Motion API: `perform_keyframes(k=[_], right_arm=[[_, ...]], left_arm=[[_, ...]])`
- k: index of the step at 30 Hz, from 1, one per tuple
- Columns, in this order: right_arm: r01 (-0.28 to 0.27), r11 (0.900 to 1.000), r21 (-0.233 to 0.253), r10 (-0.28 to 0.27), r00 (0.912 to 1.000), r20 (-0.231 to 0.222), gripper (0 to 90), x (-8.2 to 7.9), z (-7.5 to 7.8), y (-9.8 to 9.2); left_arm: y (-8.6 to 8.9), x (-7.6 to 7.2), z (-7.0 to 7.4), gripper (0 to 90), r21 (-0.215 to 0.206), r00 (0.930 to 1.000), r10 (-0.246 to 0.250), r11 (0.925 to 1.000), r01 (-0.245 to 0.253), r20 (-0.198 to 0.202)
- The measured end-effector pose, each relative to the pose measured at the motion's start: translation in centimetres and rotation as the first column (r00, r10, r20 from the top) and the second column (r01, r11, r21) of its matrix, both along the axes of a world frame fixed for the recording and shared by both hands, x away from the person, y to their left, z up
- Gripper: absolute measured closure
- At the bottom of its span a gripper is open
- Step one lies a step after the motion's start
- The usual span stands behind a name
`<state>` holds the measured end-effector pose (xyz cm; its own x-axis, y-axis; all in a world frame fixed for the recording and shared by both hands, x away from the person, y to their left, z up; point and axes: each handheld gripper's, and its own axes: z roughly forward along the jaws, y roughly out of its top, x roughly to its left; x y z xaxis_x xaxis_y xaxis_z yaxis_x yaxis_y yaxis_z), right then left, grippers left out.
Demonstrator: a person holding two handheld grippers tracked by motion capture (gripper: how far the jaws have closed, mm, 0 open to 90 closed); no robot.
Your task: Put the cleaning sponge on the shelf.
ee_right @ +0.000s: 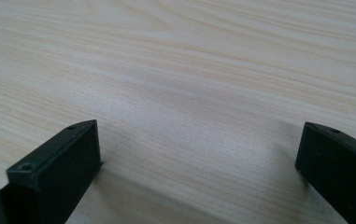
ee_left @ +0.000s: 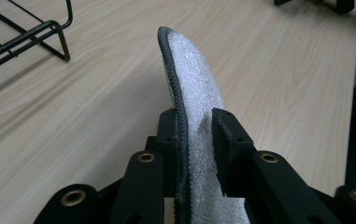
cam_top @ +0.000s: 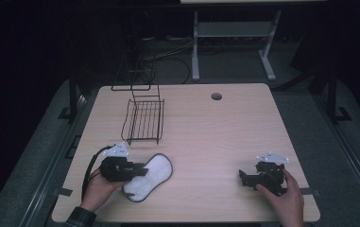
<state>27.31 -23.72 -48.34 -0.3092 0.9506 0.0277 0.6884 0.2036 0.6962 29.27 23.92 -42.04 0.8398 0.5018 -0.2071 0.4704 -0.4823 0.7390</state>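
Observation:
A white fleecy insole (cam_top: 150,176) with a dark grey edge lies at the front left of the wooden table (cam_top: 206,127). My left gripper (cam_top: 140,170) is shut on its near part. In the left gripper view the insole (ee_left: 195,88) stands on edge between the two black jaws, its grey rim turned left, and my left gripper (ee_left: 194,135) pinches it. My right gripper (cam_top: 243,178) rests at the front right in a hand, apart from the insole. The right gripper view has my right gripper (ee_right: 199,149) open, jaws wide apart over bare wood.
A black wire rack (cam_top: 143,120) stands behind the insole at the left middle of the table, with an upright wire frame (cam_top: 135,71) at the far edge. The rack's corner (ee_left: 35,37) is close by in the left gripper view. A round cable hole (cam_top: 216,96) sits near the back.

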Motion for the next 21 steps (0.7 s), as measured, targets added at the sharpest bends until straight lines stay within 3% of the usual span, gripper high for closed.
perform_keyframes(k=[21], right_arm=[[0.0, 1.0, 0.0, 0.0, 1.0, 0.0, 0.0, 0.0, 0.0, 0.0]], left_arm=[[0.2, -0.1, 1.1, 79.8, -0.06, 0.9997, -0.007, 0.9982, 0.008, 0.022]])
